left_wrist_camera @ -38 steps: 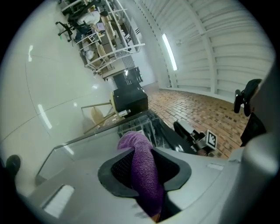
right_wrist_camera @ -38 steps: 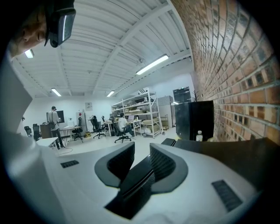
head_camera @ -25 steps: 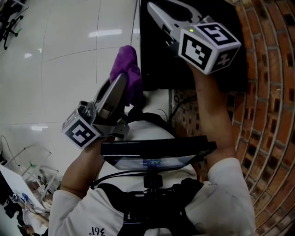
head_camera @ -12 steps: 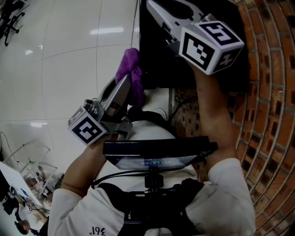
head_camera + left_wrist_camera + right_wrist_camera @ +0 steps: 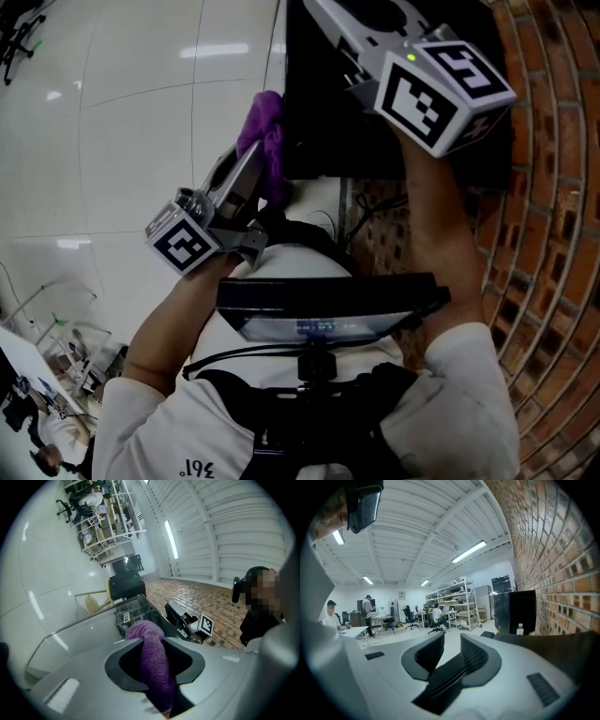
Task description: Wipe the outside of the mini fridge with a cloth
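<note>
Head view: fridge (image 5: pixel 323 112), black, at 12 o'clock. Purple cloth (image 5: pixel 264 142) at 11 o'clock, against the fridge's left side. Left gripper (image 5: pixel 251 167) lies just below the cloth at about 10 o'clock. Right gripper (image 5: pixel 328 11) sits at 1 o'clock over the fridge top. Brick wall (image 5: pixel 553 244) at 3 o'clock, pale floor (image 5: pixel 122 131) at 9 o'clock.

Left gripper view: jaws clenched on the cloth (image 5: pixel 153 663), which stands up between them and folds over at 12 o'clock.

Right gripper view: right gripper (image 5: pixel 450 651) jaws a narrow gap apart, nothing between them. Shelves (image 5: pixel 459 602) and seated people (image 5: pixel 437 616) far off at 12 o'clock.
</note>
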Tool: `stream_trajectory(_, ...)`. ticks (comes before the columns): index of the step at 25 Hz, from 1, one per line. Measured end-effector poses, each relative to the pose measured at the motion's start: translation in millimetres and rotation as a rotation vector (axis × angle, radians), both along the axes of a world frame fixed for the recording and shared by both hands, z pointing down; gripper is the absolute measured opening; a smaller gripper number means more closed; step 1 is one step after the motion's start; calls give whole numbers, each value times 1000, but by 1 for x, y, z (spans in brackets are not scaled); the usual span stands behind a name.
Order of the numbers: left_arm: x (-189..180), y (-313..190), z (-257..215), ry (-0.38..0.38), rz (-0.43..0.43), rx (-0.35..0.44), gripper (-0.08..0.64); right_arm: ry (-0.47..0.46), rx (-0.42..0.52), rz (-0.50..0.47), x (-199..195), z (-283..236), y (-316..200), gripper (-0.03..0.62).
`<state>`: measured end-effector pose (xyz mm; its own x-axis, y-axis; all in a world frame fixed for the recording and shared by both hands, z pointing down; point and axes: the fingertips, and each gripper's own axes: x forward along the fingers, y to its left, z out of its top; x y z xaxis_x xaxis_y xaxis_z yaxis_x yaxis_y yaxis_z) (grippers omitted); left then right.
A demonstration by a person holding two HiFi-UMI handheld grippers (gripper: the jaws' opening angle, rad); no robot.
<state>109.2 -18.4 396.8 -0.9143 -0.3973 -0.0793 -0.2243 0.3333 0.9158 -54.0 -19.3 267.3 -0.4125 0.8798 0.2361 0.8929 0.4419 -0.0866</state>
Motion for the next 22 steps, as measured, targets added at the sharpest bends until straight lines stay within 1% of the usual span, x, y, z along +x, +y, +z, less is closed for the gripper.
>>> stream_trajectory(3,-2,0,11,7,8,-20,101,1,0,1,0,0,-1,97)
stream_trajectory(12,-1,-2,34,-3,21,-49,101,0,2,0,0,0,0,97)
stream_trajectory(22,-1,0,78,42,11,-63,101,-1,4,1,1,-1,0,97)
